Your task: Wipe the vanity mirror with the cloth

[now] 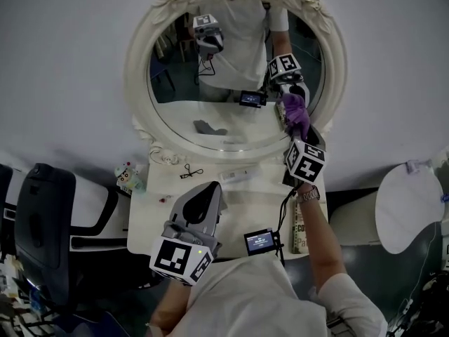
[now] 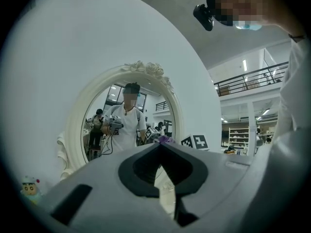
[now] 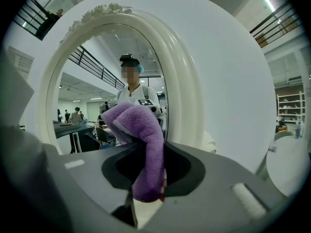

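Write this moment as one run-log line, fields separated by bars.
left gripper: shut, empty | right gripper: shut on cloth | cloth: at mirror's right side

Pale wall (image 1: pixel 63 83), white table (image 1: pixel 245 210), black chair (image 1: pixel 45 223) at left.

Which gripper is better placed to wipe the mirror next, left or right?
Right. The right gripper is shut on the fluffy purple cloth, held up at the right edge of the oval white-framed vanity mirror. The left gripper is shut, empty, low over the white table.
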The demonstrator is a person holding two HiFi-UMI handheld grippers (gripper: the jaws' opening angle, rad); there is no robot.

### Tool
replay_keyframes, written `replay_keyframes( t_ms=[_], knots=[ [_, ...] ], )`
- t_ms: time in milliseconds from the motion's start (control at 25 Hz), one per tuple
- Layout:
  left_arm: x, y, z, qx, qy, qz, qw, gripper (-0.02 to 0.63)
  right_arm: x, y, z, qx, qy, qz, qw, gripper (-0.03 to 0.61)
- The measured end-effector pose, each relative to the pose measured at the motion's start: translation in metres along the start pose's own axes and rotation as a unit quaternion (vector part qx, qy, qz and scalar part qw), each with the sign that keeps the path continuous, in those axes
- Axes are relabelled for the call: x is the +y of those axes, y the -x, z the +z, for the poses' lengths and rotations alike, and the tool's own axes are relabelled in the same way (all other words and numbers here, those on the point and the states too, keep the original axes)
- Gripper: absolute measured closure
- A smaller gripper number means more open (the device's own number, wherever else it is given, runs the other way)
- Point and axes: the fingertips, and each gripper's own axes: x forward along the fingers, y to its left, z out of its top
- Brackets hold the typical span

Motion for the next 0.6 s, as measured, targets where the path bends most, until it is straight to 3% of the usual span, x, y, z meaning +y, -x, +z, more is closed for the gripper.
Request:
replay_keyframes(
  t_ms=[240,360,600],
  knots=[
    [0.001,0.012,-0.006,0.007,0.001,0.014,0.9999,0.607,0.01,0.009,-0.007,-0.001,-0.025,0.0,1.0,0.469],
    [0.007,0.018,-0.009,0.011,0.002,0.025,0.9996,0.607,0.034,0.014,-0.015,-0.006,-0.013,0.017,1.0,0.469],
    [0.027,0.037,-0.008,0.011,0.001,0.069,0.9976,0.607,0.137,0.018,-0.052,0.014,0.031,0.119,0.992,0.469]
  ],
)
